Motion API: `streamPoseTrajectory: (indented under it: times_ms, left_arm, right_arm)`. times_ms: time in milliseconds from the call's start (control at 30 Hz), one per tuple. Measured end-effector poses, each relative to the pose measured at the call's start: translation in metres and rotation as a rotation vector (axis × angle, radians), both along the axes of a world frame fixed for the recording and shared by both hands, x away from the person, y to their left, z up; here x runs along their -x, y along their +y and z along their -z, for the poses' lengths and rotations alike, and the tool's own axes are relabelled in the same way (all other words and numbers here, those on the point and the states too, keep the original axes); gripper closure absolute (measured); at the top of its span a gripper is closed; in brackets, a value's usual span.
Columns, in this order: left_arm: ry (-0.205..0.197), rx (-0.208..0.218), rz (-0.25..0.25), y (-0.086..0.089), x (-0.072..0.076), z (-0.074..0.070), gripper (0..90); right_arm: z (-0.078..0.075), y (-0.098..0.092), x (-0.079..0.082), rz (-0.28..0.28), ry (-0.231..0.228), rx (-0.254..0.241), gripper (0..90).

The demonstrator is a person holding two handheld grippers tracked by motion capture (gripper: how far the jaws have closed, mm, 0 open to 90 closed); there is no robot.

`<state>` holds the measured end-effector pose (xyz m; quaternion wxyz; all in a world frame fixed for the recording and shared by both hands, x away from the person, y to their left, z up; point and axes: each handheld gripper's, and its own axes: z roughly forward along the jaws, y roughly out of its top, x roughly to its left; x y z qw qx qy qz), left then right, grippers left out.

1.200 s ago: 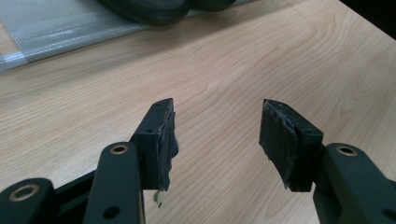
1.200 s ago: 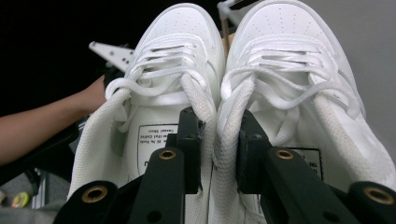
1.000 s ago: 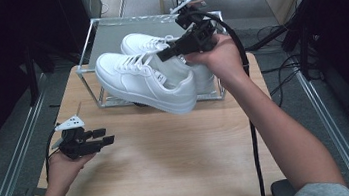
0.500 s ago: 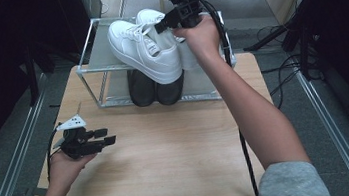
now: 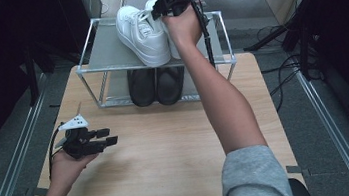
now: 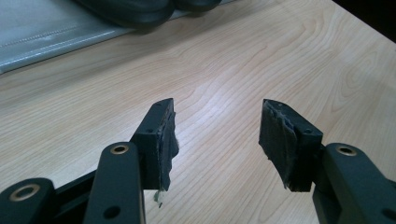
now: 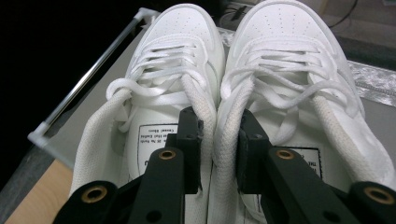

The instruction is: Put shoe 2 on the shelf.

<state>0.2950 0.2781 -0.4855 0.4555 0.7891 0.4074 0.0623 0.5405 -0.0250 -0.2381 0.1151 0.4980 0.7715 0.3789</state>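
Two white sneakers on the rack's top shelf — right gripper clenched on their adjoining inner collars. Two black shoes below. Left gripper spread empty over the table. Best practice: set both soles flat, square to the shelf edge, before letting go.

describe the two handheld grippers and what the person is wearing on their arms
Both grippers, left gripper and right gripper, are matte black with two blocky jaws, brass-ringed screw holes and worn dark pads. The left carries a pale grey three-cornered plate. A black cable trails from the right. A grey sleeve covers the right upper arm.
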Motion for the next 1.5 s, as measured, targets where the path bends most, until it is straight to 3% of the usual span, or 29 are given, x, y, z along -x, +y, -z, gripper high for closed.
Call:
streamPoseTrajectory:
  times_ms: [200,300,467,633,800,1067,1367,1500]
  left_arm:
    - [-0.001,0.021,0.005,-0.002,-0.001,0.000,46.0]
    - [-0.002,0.010,0.019,-0.004,-0.001,0.000,46.0]
    - [-0.001,0.016,0.022,-0.003,-0.001,-0.001,46.1]
    - [-0.005,0.014,0.026,-0.005,-0.001,0.000,46.1]
    - [-0.008,0.008,0.030,-0.005,-0.001,-0.001,46.0]
    - [-0.009,0.010,0.025,-0.005,-0.002,-0.001,46.2]
    - [-0.010,0.007,0.028,-0.006,-0.003,-0.001,46.2]
    - [-0.009,0.007,0.028,-0.007,-0.003,-0.001,46.2]
  right_arm:
    - [0.005,0.011,-0.013,0.082,0.002,0.023,76.7]
    - [0.009,0.017,-0.018,0.119,0.007,0.033,76.7]
    - [0.016,0.028,-0.022,0.157,0.026,0.062,76.4]
    - [0.014,0.035,-0.022,0.187,0.031,0.056,75.9]
    - [0.012,0.044,-0.020,0.205,0.040,0.068,75.4]
    - [0.016,0.052,-0.016,0.214,0.067,0.043,74.7]
    - [0.022,0.051,-0.013,0.208,0.054,0.018,72.3]
    - [0.025,0.047,-0.012,0.196,0.036,0.020,66.3]
